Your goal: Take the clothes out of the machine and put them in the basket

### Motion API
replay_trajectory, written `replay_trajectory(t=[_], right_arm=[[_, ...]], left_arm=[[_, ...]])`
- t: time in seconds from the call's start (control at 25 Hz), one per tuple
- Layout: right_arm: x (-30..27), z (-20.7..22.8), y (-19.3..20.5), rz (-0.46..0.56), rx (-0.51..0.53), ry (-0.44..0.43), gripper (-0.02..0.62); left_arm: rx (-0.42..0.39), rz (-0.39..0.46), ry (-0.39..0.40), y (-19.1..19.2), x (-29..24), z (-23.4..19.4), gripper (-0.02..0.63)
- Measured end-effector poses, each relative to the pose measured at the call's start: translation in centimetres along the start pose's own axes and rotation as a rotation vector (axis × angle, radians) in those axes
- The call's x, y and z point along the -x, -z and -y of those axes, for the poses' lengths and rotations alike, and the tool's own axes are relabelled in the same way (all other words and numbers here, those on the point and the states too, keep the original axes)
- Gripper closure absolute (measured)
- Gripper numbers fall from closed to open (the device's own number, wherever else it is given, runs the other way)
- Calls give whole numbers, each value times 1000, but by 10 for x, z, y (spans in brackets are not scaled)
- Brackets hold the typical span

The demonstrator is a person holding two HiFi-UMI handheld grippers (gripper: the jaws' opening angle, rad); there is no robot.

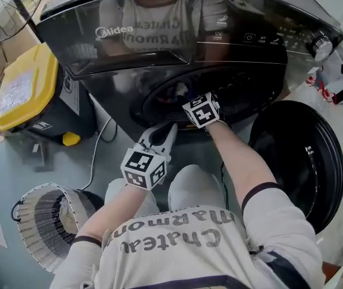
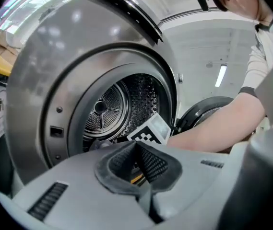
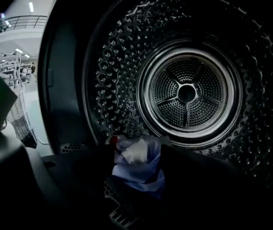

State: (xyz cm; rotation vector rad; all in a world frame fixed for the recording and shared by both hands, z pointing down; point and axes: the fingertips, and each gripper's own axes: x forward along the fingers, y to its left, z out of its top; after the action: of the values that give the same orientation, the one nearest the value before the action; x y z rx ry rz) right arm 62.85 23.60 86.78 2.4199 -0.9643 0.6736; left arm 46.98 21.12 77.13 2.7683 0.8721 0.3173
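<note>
Lying in one drum (image 3: 122, 80), one blue garment (image 3: 138, 169).

looks like you're in a big test hall or lab rather than someone's laundry room: the midea washing machine (image 1: 177, 35) sits on bare grey floor (image 1: 56, 167) beside a yellow-lidded bin (image 1: 26, 86), and the gripper views catch a railed balcony (image 3: 21, 20) and ceiling strip lights (image 2: 220, 75).
</note>
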Motion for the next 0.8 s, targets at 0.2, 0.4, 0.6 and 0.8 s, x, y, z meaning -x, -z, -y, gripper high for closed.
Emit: replay_trajectory(t=[0.2, 0.4, 0.6, 0.8], right_arm=[[-31, 3, 9, -110, 41, 7, 275], [-41, 2, 31, -211, 46, 4, 363], [-37, -4, 35, -190, 84, 15, 540], [-14, -8, 14, -57, 36, 1, 557]], left_arm=[[-8, 8, -25, -12, 36, -12, 598], [-32, -1, -53, -20, 65, -23, 598], [36, 20, -107, -15, 72, -31, 598], [14, 38, -86, -24, 67, -26, 598]])
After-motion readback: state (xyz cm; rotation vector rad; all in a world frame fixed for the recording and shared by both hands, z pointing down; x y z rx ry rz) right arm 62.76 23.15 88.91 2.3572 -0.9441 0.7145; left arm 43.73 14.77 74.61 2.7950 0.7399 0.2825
